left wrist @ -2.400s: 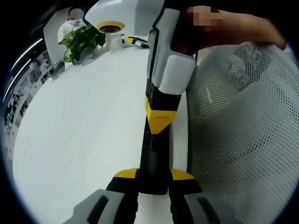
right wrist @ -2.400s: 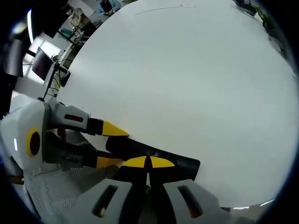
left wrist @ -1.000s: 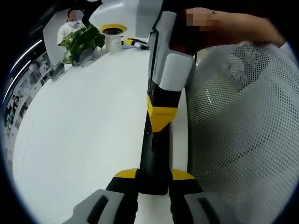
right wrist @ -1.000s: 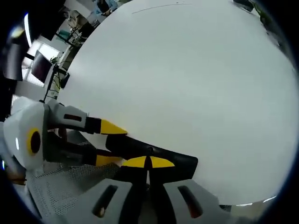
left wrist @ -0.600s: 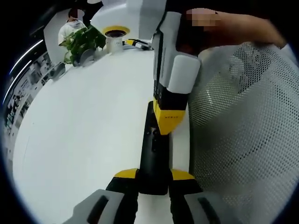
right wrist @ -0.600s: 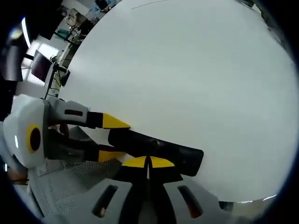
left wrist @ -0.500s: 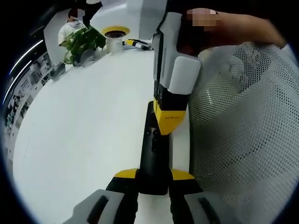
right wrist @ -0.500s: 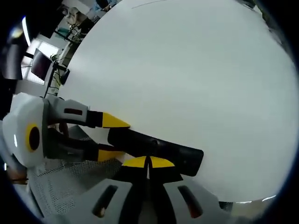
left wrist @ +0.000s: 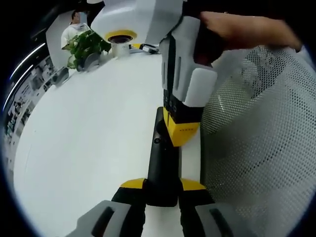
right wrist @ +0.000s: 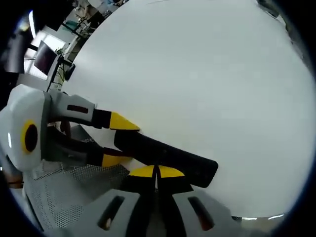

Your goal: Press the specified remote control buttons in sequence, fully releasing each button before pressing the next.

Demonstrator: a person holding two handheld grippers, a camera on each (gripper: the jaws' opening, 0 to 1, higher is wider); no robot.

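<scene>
A long black remote control (left wrist: 162, 158) lies lengthwise over the white table (left wrist: 89, 128), and my left gripper (left wrist: 163, 185) is shut on its near end. My right gripper (left wrist: 181, 133) comes down from above, shut, its yellow tips over the remote's upper part. In the right gripper view the remote control (right wrist: 168, 154) runs slantwise, my right gripper (right wrist: 157, 171) is shut at its near edge, and the left gripper (right wrist: 118, 140) clamps its left end. Whether the tips touch a button, I cannot tell. A hand (left wrist: 247, 29) holds the right gripper.
A white mesh chair back (left wrist: 256, 138) stands close on the right of the table's edge. A green plant (left wrist: 86, 43) and a white cup (left wrist: 118, 47) stand at the table's far end. The broad table top (right wrist: 197, 74) stretches beyond the remote.
My right gripper has slid along the remote toward my left gripper and stands closer to it. More of the remote shows in the right gripper view. The left gripper has kept its hold.
</scene>
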